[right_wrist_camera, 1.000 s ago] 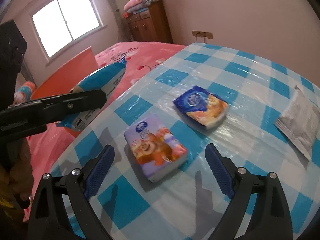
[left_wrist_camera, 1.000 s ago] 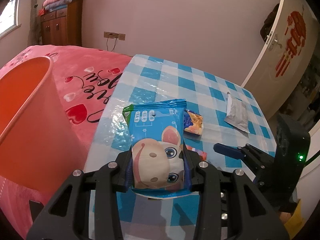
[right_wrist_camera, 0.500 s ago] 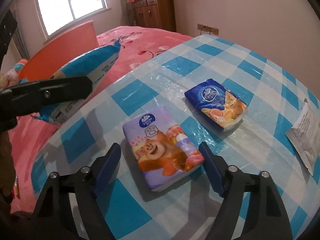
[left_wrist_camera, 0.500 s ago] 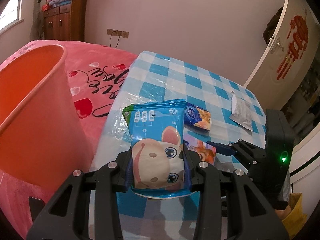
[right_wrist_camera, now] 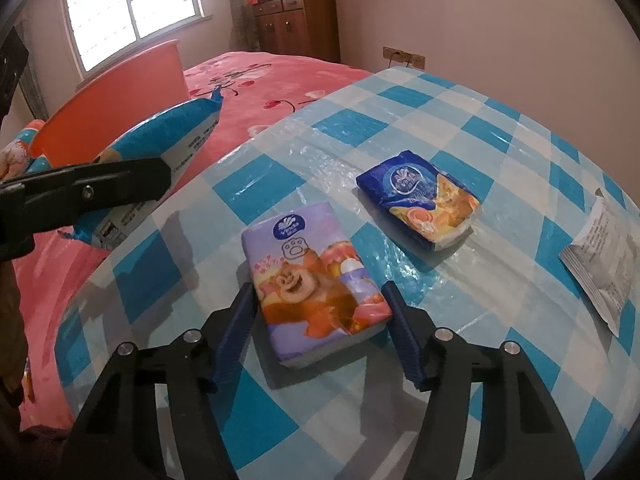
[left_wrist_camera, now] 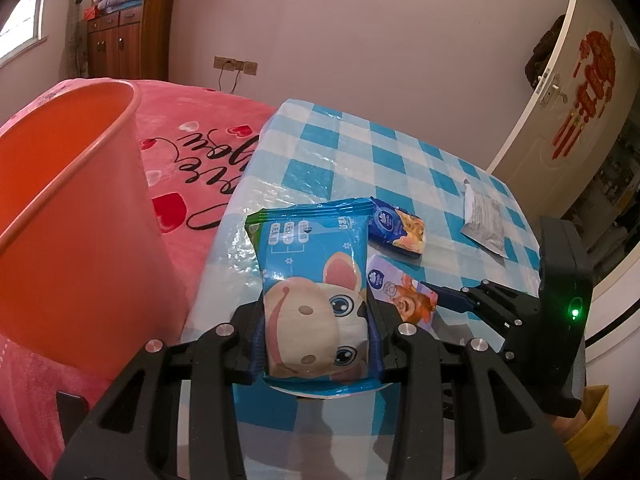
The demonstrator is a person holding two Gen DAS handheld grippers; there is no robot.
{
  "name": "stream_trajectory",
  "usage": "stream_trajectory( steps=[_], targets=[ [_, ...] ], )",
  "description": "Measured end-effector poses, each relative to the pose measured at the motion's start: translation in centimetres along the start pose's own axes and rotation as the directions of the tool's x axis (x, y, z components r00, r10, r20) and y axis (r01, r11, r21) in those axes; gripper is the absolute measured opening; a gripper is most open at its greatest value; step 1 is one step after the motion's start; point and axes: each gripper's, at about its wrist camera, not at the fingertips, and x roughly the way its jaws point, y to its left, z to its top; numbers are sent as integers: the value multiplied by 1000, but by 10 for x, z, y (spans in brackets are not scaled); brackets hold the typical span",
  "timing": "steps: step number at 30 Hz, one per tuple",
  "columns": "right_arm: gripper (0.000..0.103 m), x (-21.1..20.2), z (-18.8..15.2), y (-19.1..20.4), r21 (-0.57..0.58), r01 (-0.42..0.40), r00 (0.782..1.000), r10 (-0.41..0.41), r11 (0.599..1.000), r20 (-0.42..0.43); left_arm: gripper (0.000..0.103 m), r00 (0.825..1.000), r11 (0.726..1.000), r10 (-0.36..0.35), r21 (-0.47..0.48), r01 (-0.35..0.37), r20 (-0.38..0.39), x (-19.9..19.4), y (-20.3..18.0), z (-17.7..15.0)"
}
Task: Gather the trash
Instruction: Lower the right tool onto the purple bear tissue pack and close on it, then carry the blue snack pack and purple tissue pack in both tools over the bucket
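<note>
Purple soft tissue pack (right_wrist_camera: 316, 284), light and squashy, lies between the spread, unclenched right claw (right_wrist_camera: 320, 334) fingers on the checked counter (right_wrist_camera: 500, 148); best pinched across its long sides, while the left claw (left_wrist_camera: 316, 340) grips a blue crinkly wrapper (left_wrist_camera: 316, 292).

Count: one blue cartoon-cow snack bag (left_wrist_camera: 314, 292), one purple bear-print tissue pack (right_wrist_camera: 314, 280), one dark-blue tissue pack (right_wrist_camera: 420, 196), one silver foil sachet (right_wrist_camera: 604, 256), one orange plastic bin (left_wrist_camera: 76, 216).

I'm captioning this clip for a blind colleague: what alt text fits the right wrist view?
The open right gripper straddles a purple tissue pack on the checked table. Beyond lie a blue tissue pack and a grey sachet; at left, the left gripper holds a blue packet.
</note>
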Motion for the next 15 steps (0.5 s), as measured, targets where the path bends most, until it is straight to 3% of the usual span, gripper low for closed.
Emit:
stream_trajectory(
  steps=[15],
  targets=[
    [58, -11, -10, -3, 60, 54, 998, -55, 997, 5, 40, 999, 998, 35, 45, -36, 28, -9, -5, 0]
  ],
)
